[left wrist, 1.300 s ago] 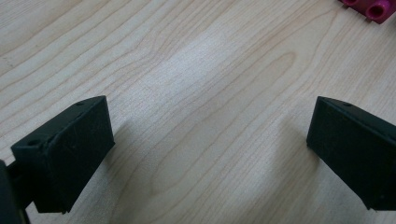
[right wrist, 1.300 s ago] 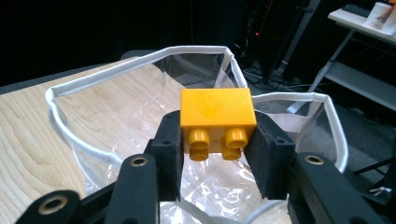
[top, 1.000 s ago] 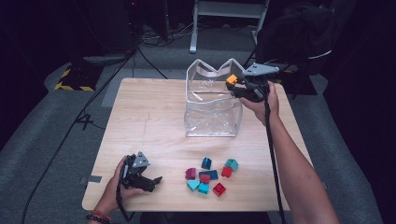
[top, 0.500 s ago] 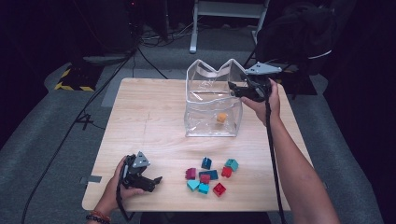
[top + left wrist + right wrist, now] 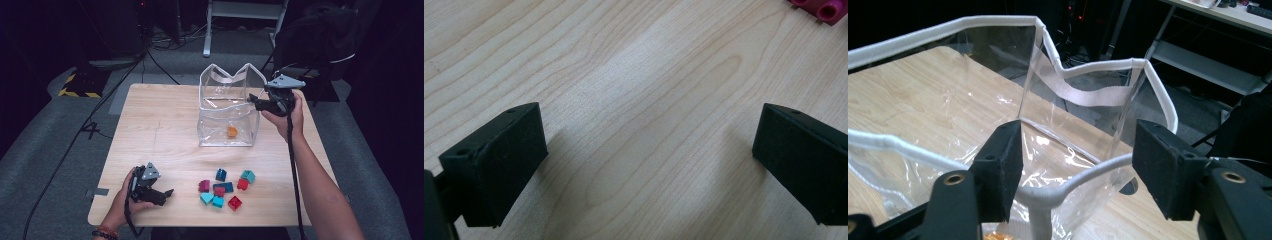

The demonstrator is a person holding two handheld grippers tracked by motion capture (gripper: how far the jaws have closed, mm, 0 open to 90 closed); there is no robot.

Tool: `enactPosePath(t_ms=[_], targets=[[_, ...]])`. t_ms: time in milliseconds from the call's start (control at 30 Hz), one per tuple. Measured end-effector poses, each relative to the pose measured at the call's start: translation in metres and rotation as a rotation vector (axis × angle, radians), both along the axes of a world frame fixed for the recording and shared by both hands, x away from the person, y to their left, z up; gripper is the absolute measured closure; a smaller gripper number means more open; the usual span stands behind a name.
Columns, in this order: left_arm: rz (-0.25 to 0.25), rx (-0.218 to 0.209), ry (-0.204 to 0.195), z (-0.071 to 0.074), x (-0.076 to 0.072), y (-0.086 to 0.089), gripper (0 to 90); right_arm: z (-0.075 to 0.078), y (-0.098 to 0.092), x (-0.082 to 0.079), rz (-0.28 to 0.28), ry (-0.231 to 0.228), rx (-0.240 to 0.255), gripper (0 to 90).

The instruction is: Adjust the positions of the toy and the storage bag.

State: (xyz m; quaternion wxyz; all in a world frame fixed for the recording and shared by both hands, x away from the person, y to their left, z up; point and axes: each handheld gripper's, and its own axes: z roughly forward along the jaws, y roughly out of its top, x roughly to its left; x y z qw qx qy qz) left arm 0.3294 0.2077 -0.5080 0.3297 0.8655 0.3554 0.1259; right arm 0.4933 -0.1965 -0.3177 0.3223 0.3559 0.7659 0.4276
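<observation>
The orange block (image 5: 232,131) that was pinched in the right gripper (image 5: 253,101) a second ago at the rim of the clear bag (image 5: 210,90) now lies on the bag's floor, near its front right corner, and the gripper's jaws have just been opening with nothing left between them. That gripper is held at the bag's right edge, its tips pointing left over the white-trimmed rim; in the right gripper view its two black jaws stand spread on either side of the bag's near corner seam, not pressing on it. The bag stands upright and open on the far half of the wooden table (image 5: 160,125). The left gripper (image 5: 167,192) sits low at the near left of the table in the person's left hand, as it did before, its jaws spread wide over bare wood in the left gripper view, where a pink block (image 5: 819,9) shows at the top right corner. A loose cluster of pink, red, teal and blue blocks (image 5: 225,189) lies on the table in front of the bag, between the two arms, well apart from the orange one.
</observation>
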Motion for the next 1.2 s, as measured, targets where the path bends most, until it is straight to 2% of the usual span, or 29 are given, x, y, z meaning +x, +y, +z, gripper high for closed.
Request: enactPosePath(t_ms=[100,200,267,300,333,400,433,500,667,733,767,800,833,900,1000,1100,1133,1200], targets=[[0.000,0.000,0.001,0.000,0.000,0.000,1.2,-0.002,-0.002,-0.002,0.001,-0.003,0.016,37.9],[0.000,0.001,-0.001,0.000,0.000,0.000,1.2,-0.005,-0.005,-0.005,0.029,0.012,0.057,44.6],[-0.001,0.004,-0.004,0.000,0.000,0.000,1.3,-0.006,-0.006,-0.007,0.037,0.009,0.065,50.1],[-0.002,0.005,-0.004,0.000,0.000,0.000,1.4,-0.007,-0.007,-0.009,0.058,0.019,0.078,53.2],[-0.001,0.005,-0.004,0.000,0.000,0.000,1.4,-0.007,-0.007,-0.009,0.065,0.024,0.079,53.3],[-0.001,0.005,-0.004,0.000,0.000,0.000,1.4,-0.006,-0.006,-0.013,0.081,0.027,0.065,59.3],[-0.002,0.005,-0.004,0.000,0.000,0.000,1.4,-0.006,-0.006,-0.013,0.081,0.027,0.065,59.3],[0.000,0.001,-0.002,0.000,0.000,0.000,1.5,-0.006,-0.005,-0.016,0.089,0.012,0.045,66.0],[-0.001,-0.001,0.000,0.000,-0.001,0.000,2.0,-0.006,-0.002,-0.024,0.115,-0.011,0.002,74.6],[0.000,-0.003,0.000,0.000,-0.001,0.000,2.0,-0.005,-0.005,-0.027,0.114,-0.021,0.000,80.9],[0.000,-0.003,0.000,0.000,-0.001,0.000,2.0,-0.004,-0.009,-0.029,0.122,-0.024,0.012,87.2],[0.001,-0.004,0.000,0.000,-0.001,0.000,2.0,-0.003,-0.011,-0.029,0.137,-0.014,0.022,87.5],[0.000,-0.004,0.000,0.000,-0.001,0.000,2.0,-0.003,-0.013,-0.030,0.140,-0.006,0.021,86.5],[0.000,-0.003,0.000,0.000,-0.001,0.000,2.0,-0.003,-0.014,-0.032,0.142,0.004,0.002,75.1],[0.001,-0.004,0.000,0.000,-0.001,0.000,2.0,-0.001,-0.016,-0.035,0.144,-0.016,0.015,62.6],[0.000,-0.003,0.000,0.000,-0.001,0.000,2.0,0.001,-0.015,-0.037,0.197,-0.036,0.043,51.3],[0.000,-0.004,0.000,0.000,-0.001,0.000,2.0,0.001,-0.013,-0.037,0.230,-0.040,0.040,48.6],[0.001,-0.004,0.000,0.000,-0.001,0.000,2.0,0.000,-0.007,-0.038,0.250,-0.046,0.007,43.9]])
